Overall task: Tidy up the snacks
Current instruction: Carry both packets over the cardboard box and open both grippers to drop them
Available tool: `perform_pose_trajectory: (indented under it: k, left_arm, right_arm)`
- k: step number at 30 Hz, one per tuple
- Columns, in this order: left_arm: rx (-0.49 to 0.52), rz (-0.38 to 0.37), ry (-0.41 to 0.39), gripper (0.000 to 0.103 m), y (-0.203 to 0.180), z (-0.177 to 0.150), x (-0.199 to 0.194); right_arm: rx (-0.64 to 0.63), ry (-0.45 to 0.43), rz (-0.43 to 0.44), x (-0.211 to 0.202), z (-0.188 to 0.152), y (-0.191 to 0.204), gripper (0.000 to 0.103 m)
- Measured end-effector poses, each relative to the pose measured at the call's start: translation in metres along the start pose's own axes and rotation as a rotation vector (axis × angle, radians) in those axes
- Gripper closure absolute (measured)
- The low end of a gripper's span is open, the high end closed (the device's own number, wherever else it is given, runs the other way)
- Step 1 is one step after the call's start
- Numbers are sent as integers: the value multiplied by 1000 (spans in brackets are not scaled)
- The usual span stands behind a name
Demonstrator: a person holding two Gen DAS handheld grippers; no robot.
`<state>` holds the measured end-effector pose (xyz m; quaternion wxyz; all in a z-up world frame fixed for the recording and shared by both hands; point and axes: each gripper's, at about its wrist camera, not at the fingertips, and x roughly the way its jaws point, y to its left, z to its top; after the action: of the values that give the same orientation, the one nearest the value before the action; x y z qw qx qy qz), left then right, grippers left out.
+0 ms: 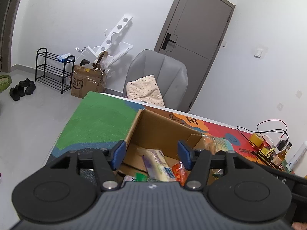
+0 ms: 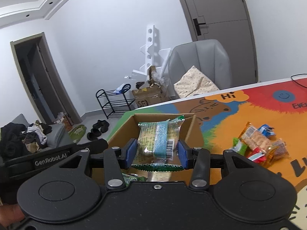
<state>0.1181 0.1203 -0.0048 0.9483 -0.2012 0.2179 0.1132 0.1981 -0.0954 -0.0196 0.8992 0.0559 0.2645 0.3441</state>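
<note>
- Left wrist view: the left claw (image 1: 151,154) is seen with its blue pads (image 1: 120,153) apart and nothing between them, held over the open cardboard box (image 1: 153,128).
- Inside the box, a pale yellow snack pack (image 1: 160,162) is seen at centre, an orange packet (image 1: 179,172) beside it at 3 o'clock, and a green wrapper (image 1: 141,176) at 7 o'clock.
- The box is stood on the desk (image 1: 99,122), whose top is painted green, blue, orange and red.
- At 3 o'clock of the box, black cables (image 1: 268,128), an orange object (image 1: 256,139) and a bottle (image 1: 283,153) are seen on the desk.
- Beyond the desk, a grey chair (image 1: 159,71) with a dotted cushion (image 1: 145,90), a brown carton (image 1: 87,84), a black shoe rack (image 1: 53,71) and black shoes (image 1: 22,89) on the floor are recorded.
- Right wrist view: the right claw (image 2: 156,154) is clamped on a green-edged snack packet (image 2: 159,140) with a blue band and a barcode; the packet is held above the same cardboard box (image 2: 191,132).
- At 3 o'clock of the box, a loose heap of snacks (image 2: 259,143) is left on the orange part of the desk (image 2: 220,118), well apart from the box.
- At 9 o'clock, the other handset marked "GenRobot.AI" (image 2: 50,159) is seen beside the box.
</note>
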Motion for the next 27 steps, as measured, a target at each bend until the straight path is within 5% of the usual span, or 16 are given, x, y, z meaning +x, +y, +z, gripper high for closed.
perform_pose_trajectory:
  k: [4,20,27]
  left_arm:
    - [-13,14,10,35,6,-3,-5]
    - [51,-18,50,10,-23,-17,-12]
    - [87,-62,77,8,-50,-29,-10]
  right_arm:
    - [-7,-8,-3,-2,0,4,45]
    - [67,-18,-93,-39,-14,-39,35]
    - [90,-37,-136,-63,-22,-65,12]
